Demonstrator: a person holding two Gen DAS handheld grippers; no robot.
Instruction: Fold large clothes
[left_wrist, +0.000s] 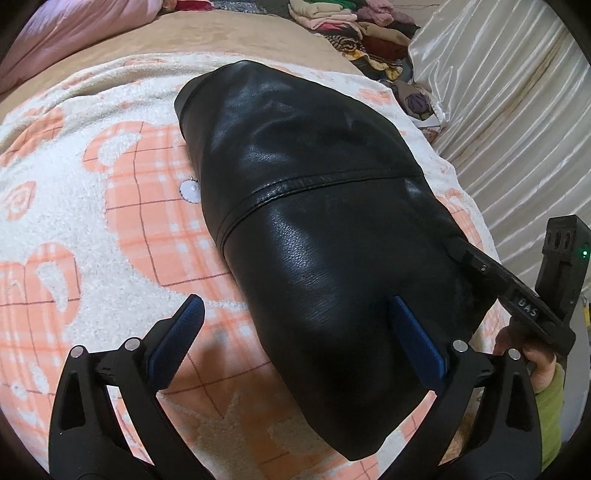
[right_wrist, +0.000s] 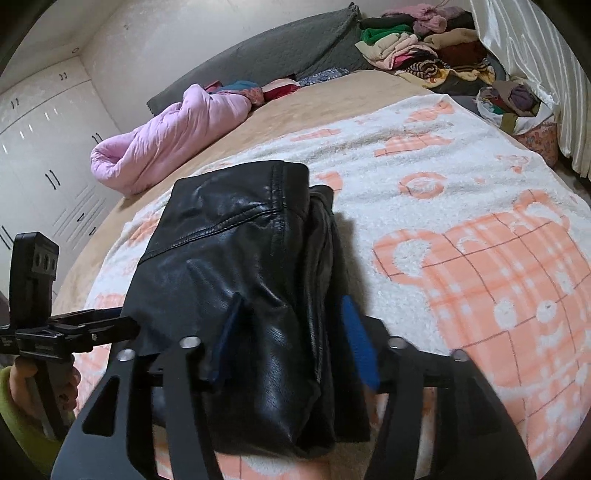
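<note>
A folded black leather jacket (left_wrist: 314, 221) lies on a white and orange blanket (left_wrist: 92, 221) spread over a bed. My left gripper (left_wrist: 295, 300) stands wide open at the jacket's near end. One blue pad hovers over the leather and the other over the blanket, gripping nothing. In the right wrist view the jacket (right_wrist: 229, 240) shows its stacked folded edge. My right gripper (right_wrist: 291, 297) is open astride that edge, the thick fold between its fingers and the pads not clamping it. One right finger (left_wrist: 480, 264) reaches the jacket's side in the left wrist view.
A rolled pink duvet (right_wrist: 166, 140) lies at the blanket's far side. Stacked clothes (right_wrist: 424, 48) and a basket of garments (right_wrist: 517, 107) crowd the bed's far corner by a pale curtain (left_wrist: 517, 110). White wardrobes (right_wrist: 44, 147) line the wall. A hand in a green sleeve (left_wrist: 546, 387) holds the right tool.
</note>
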